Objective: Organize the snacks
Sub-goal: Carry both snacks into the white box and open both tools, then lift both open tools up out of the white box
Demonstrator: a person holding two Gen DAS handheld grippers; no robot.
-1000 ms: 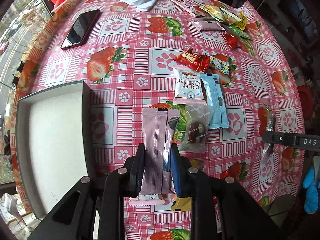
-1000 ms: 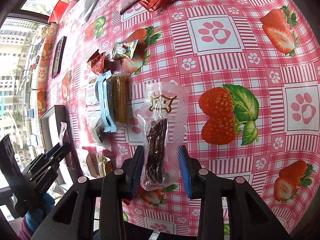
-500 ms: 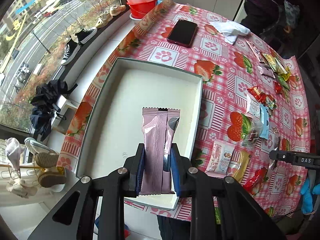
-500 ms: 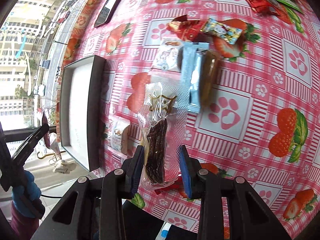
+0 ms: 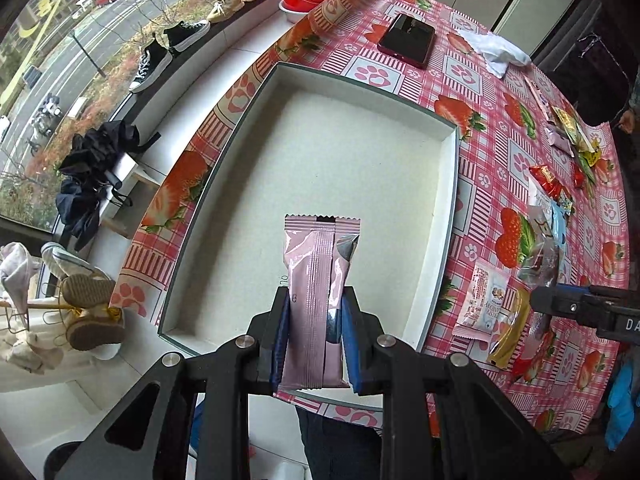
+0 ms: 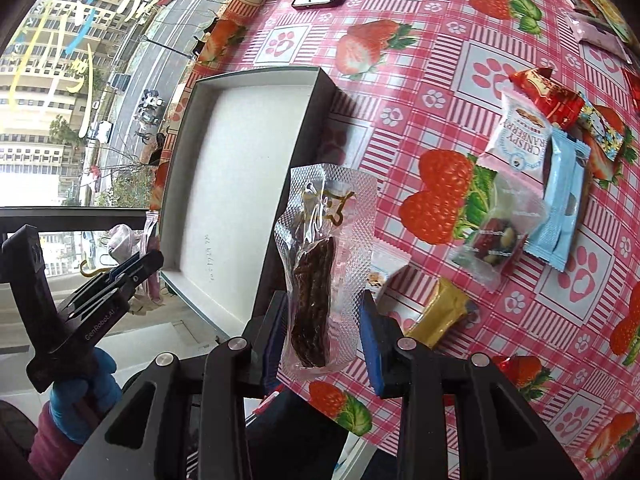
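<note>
Both snacks look light and limp, so pinching them low across the body, as now, seems right; squeeze harder and the contents could crush. The left tool is pressed onto a pink wrapper, glossy with crimped ends, hanging over the empty white box. The right tool pinches a clear embossed pouch of dark dried meat above the box's near wall and the tabletop.

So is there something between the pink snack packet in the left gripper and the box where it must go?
Nothing visible. The pink packet hangs in the left gripper over the white box, whose floor shows bare.
</note>
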